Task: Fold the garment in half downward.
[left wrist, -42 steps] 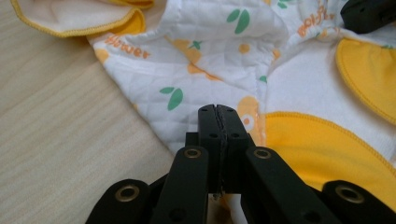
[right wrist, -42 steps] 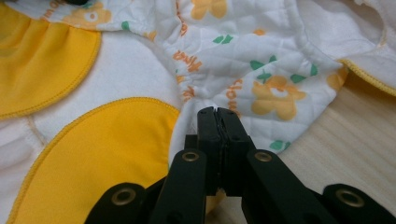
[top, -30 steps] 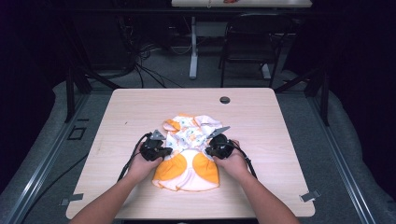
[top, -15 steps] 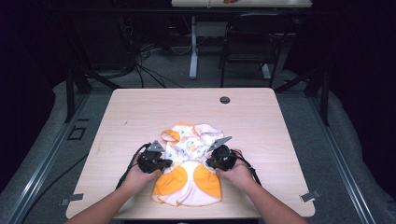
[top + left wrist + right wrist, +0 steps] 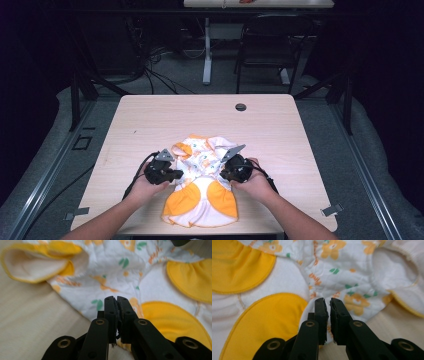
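Orange-and-white garment [image 5: 202, 187] lay near the table's [image 5: 150, 120] front edge, about midway between the left and right edges, orange panels toward the front, printed white part toward the middle. We held the left gripper [image 5: 176, 175] at the garment's left side and the right gripper [image 5: 223, 172] at its right side, both pointing inward across the cloth. In the left gripper view, the left gripper [image 5: 116, 298] had its jaws almost together, just a thin slit between the pads; they had just been opening, and we saw no cloth pinched between them, the garment [image 5: 120, 272] lying beyond and under the tips. In the right gripper view, the right gripper [image 5: 329, 300] showed a slightly wider slit, jaws also just opening, nothing clamped between the pads, printed cloth [image 5: 337, 272] right behind the tips. Both claws were barely spread, off the fabric. Garment sleeve [image 5: 37, 262] with yellow trim lay flat on the wood toward the table's middle. A small dark hole [image 5: 240, 107] sat near the table's far edge, well apart from the garment.
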Action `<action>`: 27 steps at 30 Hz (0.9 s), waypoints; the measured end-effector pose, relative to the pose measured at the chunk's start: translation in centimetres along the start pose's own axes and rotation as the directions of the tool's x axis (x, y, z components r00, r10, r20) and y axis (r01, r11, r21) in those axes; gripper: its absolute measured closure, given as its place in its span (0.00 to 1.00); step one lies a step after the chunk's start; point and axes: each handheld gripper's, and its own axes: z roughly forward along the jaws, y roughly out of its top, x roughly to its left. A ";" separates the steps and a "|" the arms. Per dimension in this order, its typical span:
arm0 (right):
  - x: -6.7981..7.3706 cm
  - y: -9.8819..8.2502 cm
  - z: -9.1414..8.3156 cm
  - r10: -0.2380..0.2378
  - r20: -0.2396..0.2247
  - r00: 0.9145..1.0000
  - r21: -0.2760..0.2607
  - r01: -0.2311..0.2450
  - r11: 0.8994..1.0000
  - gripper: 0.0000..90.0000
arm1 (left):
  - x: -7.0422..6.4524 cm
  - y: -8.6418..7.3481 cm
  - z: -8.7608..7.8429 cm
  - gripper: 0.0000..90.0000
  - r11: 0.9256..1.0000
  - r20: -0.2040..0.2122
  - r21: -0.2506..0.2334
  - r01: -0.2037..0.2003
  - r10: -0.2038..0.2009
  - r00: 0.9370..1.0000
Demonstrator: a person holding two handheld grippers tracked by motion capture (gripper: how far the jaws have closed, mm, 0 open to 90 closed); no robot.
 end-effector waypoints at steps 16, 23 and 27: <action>-5.3 5.9 -0.4 0.018 0.084 0.996 -0.016 -0.016 1.000 0.93 | 4.3 7.1 0.7 0.97 0.999 -0.055 -0.034 0.001 -0.003 0.998; -7.0 6.6 1.7 0.074 0.097 0.993 0.004 -0.074 0.997 0.92 | 5.5 7.9 3.3 0.98 1.000 -0.073 -0.006 0.020 -0.020 0.997; -7.6 7.0 2.8 0.098 0.117 0.988 0.009 -0.100 0.995 0.91 | 6.2 8.1 4.5 0.98 0.999 -0.090 0.012 0.041 -0.039 0.995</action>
